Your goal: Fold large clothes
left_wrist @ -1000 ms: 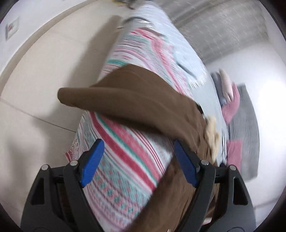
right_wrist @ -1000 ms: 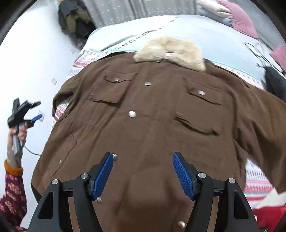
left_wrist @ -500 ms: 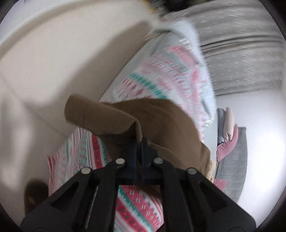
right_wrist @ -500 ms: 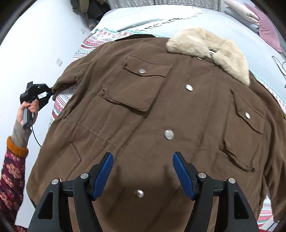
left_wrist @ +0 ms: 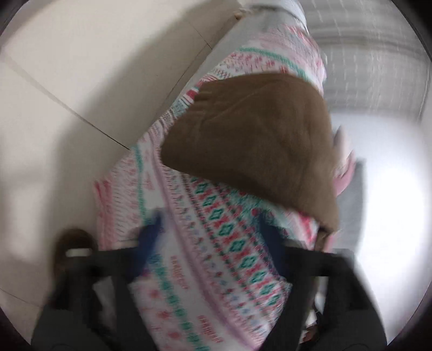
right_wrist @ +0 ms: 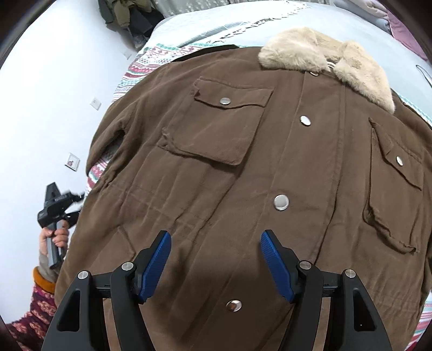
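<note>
Flat on the bed (right_wrist: 189, 25), front up: brown jacket (right_wrist: 243, 167) with beige fur collar (right_wrist: 324, 59), snapped shut down the middle, flap pocket (right_wrist: 216, 121) on each chest side. Spread over a patterned blanket (left_wrist: 216, 243) in pink, teal and white stripes. Right gripper (right_wrist: 216, 263) hovering above the lower front of the jacket, blue pads wide apart, nothing between them, a metal snap (right_wrist: 280, 202) just ahead. Left gripper (left_wrist: 213, 237) blurred, at the bed's edge, jaws opening, only blanket seen between the blue pads; brown sleeve end (left_wrist: 251, 140) lying ahead on the blanket, apart from the pads. Seen from the right wrist: left gripper (right_wrist: 74, 199) held in a hand (right_wrist: 54, 237) just beside the jacket's edge, patterned knit sleeve (right_wrist: 37, 307) below. Dark clothes (right_wrist: 127, 16) heaped beyond the bed.
</note>
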{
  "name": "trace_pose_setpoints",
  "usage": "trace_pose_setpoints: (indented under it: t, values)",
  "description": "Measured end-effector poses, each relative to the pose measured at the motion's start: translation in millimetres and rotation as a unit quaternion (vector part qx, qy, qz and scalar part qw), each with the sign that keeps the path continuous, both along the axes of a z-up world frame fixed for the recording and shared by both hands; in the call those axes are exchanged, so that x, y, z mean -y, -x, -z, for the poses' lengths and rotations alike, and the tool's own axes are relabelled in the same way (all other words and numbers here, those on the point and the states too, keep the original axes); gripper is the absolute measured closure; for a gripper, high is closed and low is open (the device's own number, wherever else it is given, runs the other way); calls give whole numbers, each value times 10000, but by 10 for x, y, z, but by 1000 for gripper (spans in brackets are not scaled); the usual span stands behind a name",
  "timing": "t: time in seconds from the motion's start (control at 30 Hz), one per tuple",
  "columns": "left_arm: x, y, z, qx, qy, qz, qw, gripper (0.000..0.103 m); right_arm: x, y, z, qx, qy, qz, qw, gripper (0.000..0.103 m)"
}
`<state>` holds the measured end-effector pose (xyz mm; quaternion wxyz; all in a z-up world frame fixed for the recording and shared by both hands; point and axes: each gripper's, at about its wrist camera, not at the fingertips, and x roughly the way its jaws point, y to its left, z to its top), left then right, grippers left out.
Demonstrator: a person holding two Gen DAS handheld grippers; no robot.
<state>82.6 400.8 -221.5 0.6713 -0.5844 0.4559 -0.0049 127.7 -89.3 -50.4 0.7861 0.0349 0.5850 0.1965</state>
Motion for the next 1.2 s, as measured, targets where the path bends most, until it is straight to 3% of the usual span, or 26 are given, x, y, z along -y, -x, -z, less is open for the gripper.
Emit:
trace_pose_setpoints:
  t: [0.13,0.37,0.43,0.5,0.53,0.6,0.7,0.87,1.0,1.13,1.2]
  values:
    - [52,-108,86,242,609,-328,9973,23,-20,8,-1,19,-92,36,9999,33]
    - [-15,-397,358,-4,1239,-968,9876,24,-152,-41,34,36,-242,40,9997,33]
    - [-69,-474,433,-45,1398,-1264,9821,40,-238,-82,56,78,-287,35,9996,33]
    - [-123,-539,420,-59,1293,-1473,9806,89,-295,-111,76,103,-326,31,9994,33]
    - [-156,-560,382,-43,1185,-1537,9810,97,-313,-121,89,105,-360,26,9993,33]
    - [-261,-581,143,173,716,-1758,9817,98,-326,-135,113,94,-452,43,9989,33]
    - [-392,-555,-439,990,-68,-1946,9758,98,-280,-153,131,93,-562,119,9983,33]
    - [-439,-500,-1602,2470,-1082,-1885,9443,99,-161,-174,162,94,-649,240,9976,33]
    - [-104,-570,-2480,3516,-1858,-1261,9088,99,-128,-197,191,89,-773,292,9965,33]
    - [359,-658,-3076,4255,-2241,-539,8751,99,-142,-189,216,98,-886,260,9957,33]
    - [605,-727,-3286,4492,-2286,-190,8635,99,-135,-187,202,133,-930,251,9953,33]
